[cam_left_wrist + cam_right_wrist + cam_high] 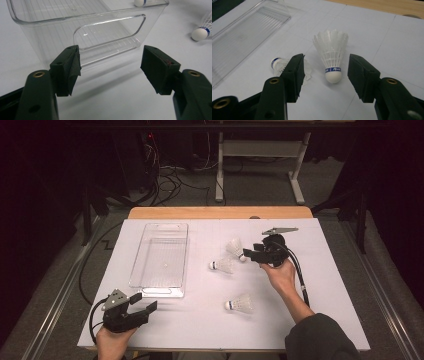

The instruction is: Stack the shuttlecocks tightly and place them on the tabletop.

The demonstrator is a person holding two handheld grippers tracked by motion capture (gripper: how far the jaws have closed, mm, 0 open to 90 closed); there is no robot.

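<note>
Closing in on the shuttlecock [333, 56] lying at frame centre on the white table [392, 50], right gripper [324, 76] jaws apart astride its cork, not yet touching; next, probably squeezing gently, then carrying toward the clear bin [160, 260] upper left; left gripper [110, 67] open, idle.

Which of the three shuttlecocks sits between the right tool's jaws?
The farthest shuttlecock, cork toward the right tool, untouched between its open jaws; the other two lie nearer the person.

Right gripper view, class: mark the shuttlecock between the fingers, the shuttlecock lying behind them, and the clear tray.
shuttlecock between the fingers [333, 75], right gripper view, cork.
lying shuttlecock [275, 62], right gripper view, cork.
clear tray [242, 37], right gripper view, ribbed floor.
</note>
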